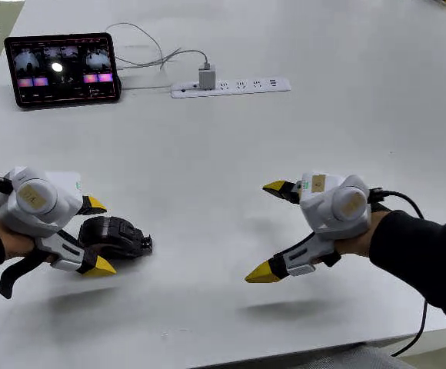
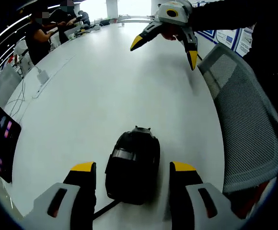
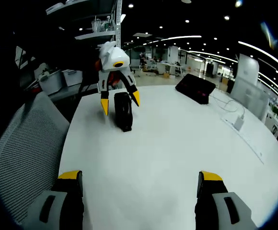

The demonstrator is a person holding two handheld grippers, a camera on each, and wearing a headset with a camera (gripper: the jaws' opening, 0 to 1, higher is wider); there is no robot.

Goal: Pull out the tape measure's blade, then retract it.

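Observation:
A black tape measure (image 1: 119, 237) lies on the white table (image 1: 208, 177) at the near left, with no blade showing outside its case. My left gripper (image 1: 98, 236) is open around it, one yellow-tipped jaw on each side. In the left gripper view the tape measure (image 2: 132, 163) sits between the fingers (image 2: 84, 168) with a small gap on both sides. My right gripper (image 1: 265, 229) hangs open to the right, apart from the case, with nothing between its jaws. The right gripper view has the left gripper (image 3: 120, 104) and the tape measure (image 3: 123, 112) ahead of it.
A tablet (image 1: 63, 69) with a lit screen stands at the back left. A white power strip (image 1: 231, 86) with a charger (image 1: 207, 77) and cables lies behind the grippers. A grey mesh chair (image 2: 244, 124) is at the table's near edge. People stand at the far end (image 2: 43, 33).

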